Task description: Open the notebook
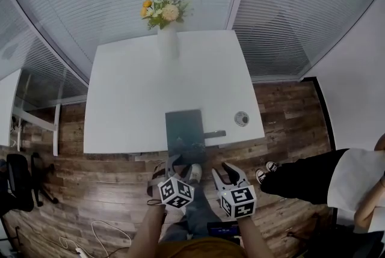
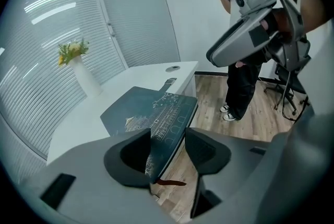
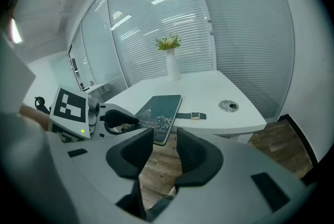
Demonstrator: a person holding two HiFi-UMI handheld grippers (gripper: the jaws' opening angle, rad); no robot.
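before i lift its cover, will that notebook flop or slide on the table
The notebook looks stiff-covered, so probably no flopping. It lies at the smooth table's near edge, so it may slide. Its strap lies loose, so the cover likely lifts freely.

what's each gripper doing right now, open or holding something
Left gripper: open, notebook corner between its jaws, not gripped.
Right gripper: open, empty.

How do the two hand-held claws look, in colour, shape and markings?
The left claw and the right claw match: each has a smooth light-grey plastic shell that ends in two black curved pads. Each carries a white cube with black square markers on its faces. No cable shows on either.
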